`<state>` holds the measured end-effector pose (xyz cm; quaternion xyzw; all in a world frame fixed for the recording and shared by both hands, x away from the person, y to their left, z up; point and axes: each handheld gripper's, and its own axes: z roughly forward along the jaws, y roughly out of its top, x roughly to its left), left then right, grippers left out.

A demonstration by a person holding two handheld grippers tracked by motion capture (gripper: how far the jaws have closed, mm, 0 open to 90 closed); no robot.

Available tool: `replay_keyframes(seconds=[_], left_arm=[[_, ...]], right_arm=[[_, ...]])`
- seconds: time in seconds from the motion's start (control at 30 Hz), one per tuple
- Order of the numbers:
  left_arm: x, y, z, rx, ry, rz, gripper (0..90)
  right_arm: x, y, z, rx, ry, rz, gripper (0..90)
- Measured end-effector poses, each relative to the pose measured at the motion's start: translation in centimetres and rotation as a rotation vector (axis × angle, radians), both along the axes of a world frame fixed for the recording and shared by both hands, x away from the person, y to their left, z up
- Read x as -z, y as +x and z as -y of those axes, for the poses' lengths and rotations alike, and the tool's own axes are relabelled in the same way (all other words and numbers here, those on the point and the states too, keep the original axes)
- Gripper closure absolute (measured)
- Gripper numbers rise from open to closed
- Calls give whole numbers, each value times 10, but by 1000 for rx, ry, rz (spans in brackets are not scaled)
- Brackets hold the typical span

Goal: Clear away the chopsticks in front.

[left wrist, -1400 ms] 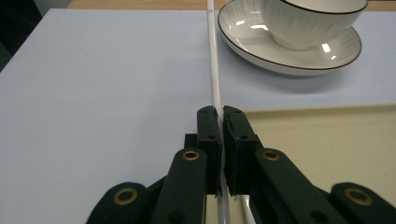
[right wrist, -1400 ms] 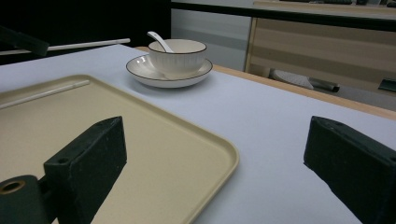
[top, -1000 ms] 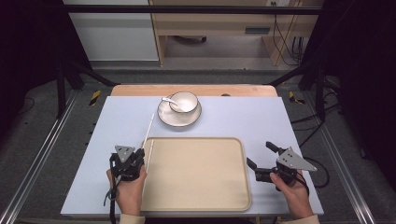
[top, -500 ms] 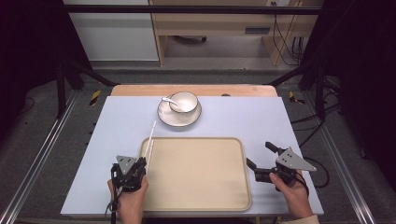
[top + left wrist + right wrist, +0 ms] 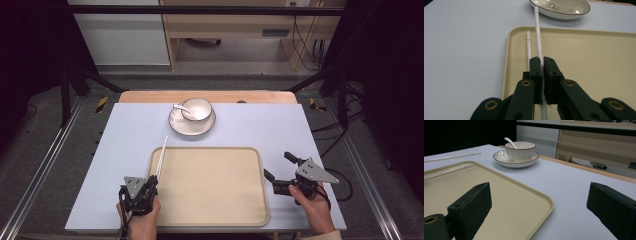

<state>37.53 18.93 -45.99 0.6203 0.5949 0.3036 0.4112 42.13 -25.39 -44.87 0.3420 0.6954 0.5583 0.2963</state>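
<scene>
I have the blue-grey table [image 5: 125, 150] in front of me with the beige tray [image 5: 210, 187] lying near its front edge, and behind the tray a saucer [image 5: 192, 123] carrying a white bowl [image 5: 196, 109] with a spoon [image 5: 179, 107] leaning in it. My left gripper [image 5: 141, 190] sits at the tray's left front corner, jaws pressed together on a white chopstick [image 5: 538, 37]; the left gripper view shows it running forward between the pads, tip reaching toward the saucer, while a second chopstick [image 5: 528, 47] lies just beside it along the tray's left rim. Against the frames from a second ago, my left hand has drawn back toward me and sunk a little, so the pinched chopstick now lies mostly over the tray's left edge rather than out on the table. I judge it nearly placed; lowering and releasing seems next. My right gripper [image 5: 285, 172] rests right of the tray, jaws spread wide, holding nothing.
</scene>
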Motion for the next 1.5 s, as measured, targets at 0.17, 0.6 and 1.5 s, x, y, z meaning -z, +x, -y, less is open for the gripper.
replay_keyframes(seconds=[0.17, 0.6, 1.5], left_arm=[[4, -7, 8, -3, 10, 1, 855], [16, -21, 12, -26, 15, 0, 856], [25, -23, 10, -35, 6, -24, 855]], right_arm=[[1, 0, -1, -3, 11, -5, 61], [1, 1, -2, -10, 5, -6, 61], [1, 1, -3, -16, 1, -6, 62]])
